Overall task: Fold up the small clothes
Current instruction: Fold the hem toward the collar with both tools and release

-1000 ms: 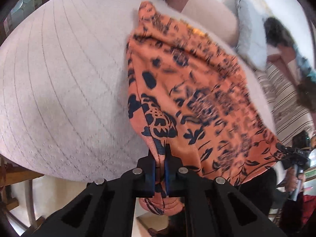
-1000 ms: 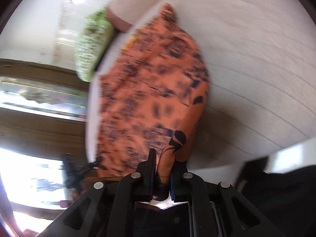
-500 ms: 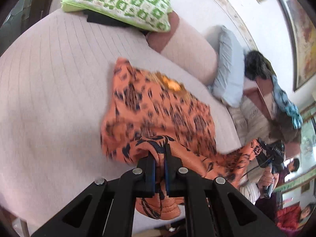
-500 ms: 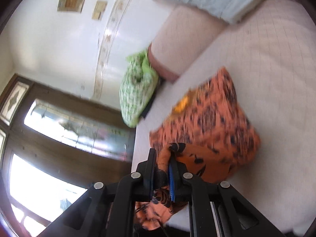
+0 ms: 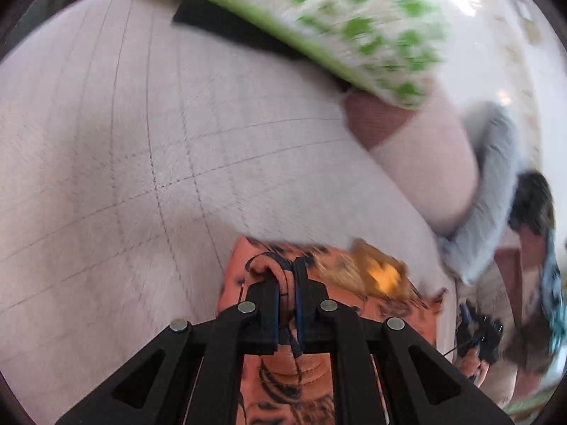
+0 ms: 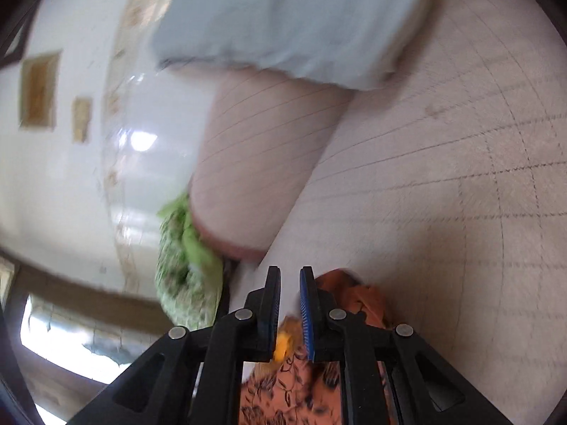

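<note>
On my left feed, the left gripper (image 5: 287, 276) was pinching a rolled edge of the orange printed garment (image 5: 400, 315), the cloth squeezed tight between the two jaws. The rest of that garment lay bunched under and just past the tool on the pale quilted couch seat (image 5: 124, 184), most of it cut off by the black frame at the bottom. A yellow-gold patch (image 5: 382, 272) on the fabric was too smeared for me to say what it was.

On my right feed, the right gripper (image 6: 290, 283) stood with its jaws apart, a clear gap between them and nothing clamped. The garment (image 6: 283, 389) showed below and behind the fingers (image 6: 306, 304), with a crumpled orange fold (image 6: 358, 297) just beside the right one; I could not tell whether it touched.

Farther off, I saw the pink bolster (image 5: 425, 163), then a green-and-white patterned cushion (image 5: 354, 24) resting on something dark and flat (image 5: 234, 28), both heavily blurred. A light blue pillow (image 6: 283, 17) lay over the bolster's far end, its top cropped.
</note>
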